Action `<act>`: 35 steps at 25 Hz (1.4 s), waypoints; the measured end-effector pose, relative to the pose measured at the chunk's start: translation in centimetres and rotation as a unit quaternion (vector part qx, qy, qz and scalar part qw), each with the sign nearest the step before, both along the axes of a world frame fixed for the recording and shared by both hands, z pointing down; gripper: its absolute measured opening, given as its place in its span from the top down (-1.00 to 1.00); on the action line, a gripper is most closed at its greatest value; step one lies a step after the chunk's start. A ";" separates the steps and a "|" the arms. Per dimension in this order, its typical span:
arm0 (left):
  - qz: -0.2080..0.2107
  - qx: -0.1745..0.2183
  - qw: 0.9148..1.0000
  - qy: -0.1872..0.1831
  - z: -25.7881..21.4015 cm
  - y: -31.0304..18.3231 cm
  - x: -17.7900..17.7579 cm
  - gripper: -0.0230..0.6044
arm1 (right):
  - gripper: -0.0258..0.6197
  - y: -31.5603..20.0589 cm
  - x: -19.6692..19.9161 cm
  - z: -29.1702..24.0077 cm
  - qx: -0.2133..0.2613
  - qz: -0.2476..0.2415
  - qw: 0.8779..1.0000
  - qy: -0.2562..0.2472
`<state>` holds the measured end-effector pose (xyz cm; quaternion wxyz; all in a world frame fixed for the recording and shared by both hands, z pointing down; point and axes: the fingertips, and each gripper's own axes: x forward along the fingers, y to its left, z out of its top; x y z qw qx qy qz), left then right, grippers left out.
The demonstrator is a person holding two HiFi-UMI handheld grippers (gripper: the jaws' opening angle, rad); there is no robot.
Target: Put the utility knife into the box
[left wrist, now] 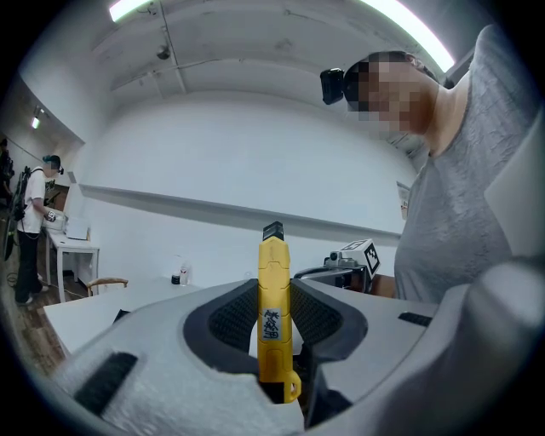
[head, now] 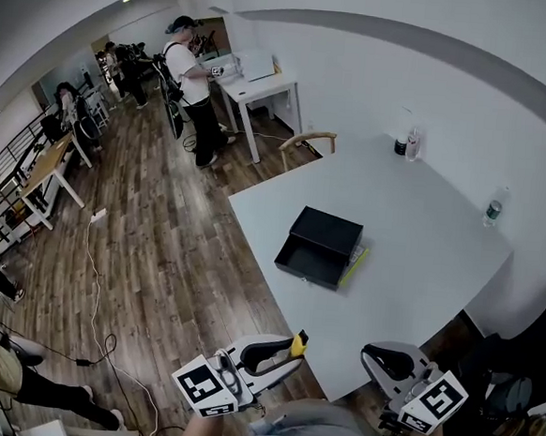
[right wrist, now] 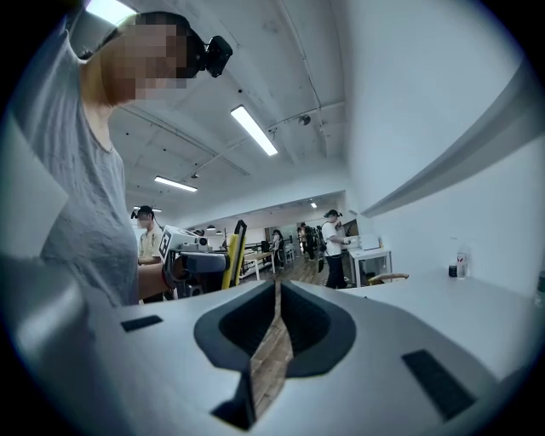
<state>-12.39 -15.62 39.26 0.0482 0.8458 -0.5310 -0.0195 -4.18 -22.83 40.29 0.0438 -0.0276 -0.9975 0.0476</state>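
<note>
My left gripper (head: 286,347) hangs off the near edge of the white table (head: 422,234), shut on a yellow utility knife (head: 298,341). In the left gripper view the utility knife (left wrist: 272,281) stands upright between the jaws of the left gripper (left wrist: 274,296), its black tip pointing up. A black box (head: 326,233) lies open in the middle of the table, well ahead of both grippers. My right gripper (head: 377,355) is level with the left one at the table's near corner. Its jaws (right wrist: 277,285) stand together with only a thin slit, nothing between them.
A yellow-green strip (head: 355,264) lies along the box's right side. Bottles (head: 411,143) (head: 493,209) stand at the table's far edges, and a wooden chair (head: 307,140) at its far corner. A person (head: 195,75) stands by a white desk (head: 255,87). Cables run over the wood floor (head: 98,283).
</note>
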 end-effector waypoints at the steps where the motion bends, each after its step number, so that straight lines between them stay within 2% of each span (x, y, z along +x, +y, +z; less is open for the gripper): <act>1: 0.003 -0.001 1.000 0.000 0.1 -0.1 -0.1 0.53 | 0.82 0.0 0.0 0.2 -0.002 0.001 1.000 0.002; 7: 0.025 -0.005 1.000 0.004 0.1 -1.5 -1.0 0.53 | 0.82 -0.7 -0.5 0.4 -0.008 0.023 1.000 0.006; 13: 0.067 -0.009 0.998 -0.004 0.1 -3.0 -3.3 0.53 | 0.82 -1.4 -2.4 0.6 -0.007 0.063 0.998 0.007; 19: 0.118 -0.018 0.993 -0.016 0.3 -4.6 -7.0 0.53 | 0.82 -2.1 -6.0 -0.2 -0.023 0.106 0.994 -0.015; 25: 0.155 -0.033 0.987 -0.011 0.6 -6.3 -10.2 0.53 | 0.82 -2.5 -9.3 0.4 -0.028 0.139 0.990 -0.006; 35: 0.200 -0.031 0.979 -0.027 2.0 -7.9 -13.3 0.53 | 0.82 -3.3 -11.9 1.1 -0.019 0.187 0.982 -0.005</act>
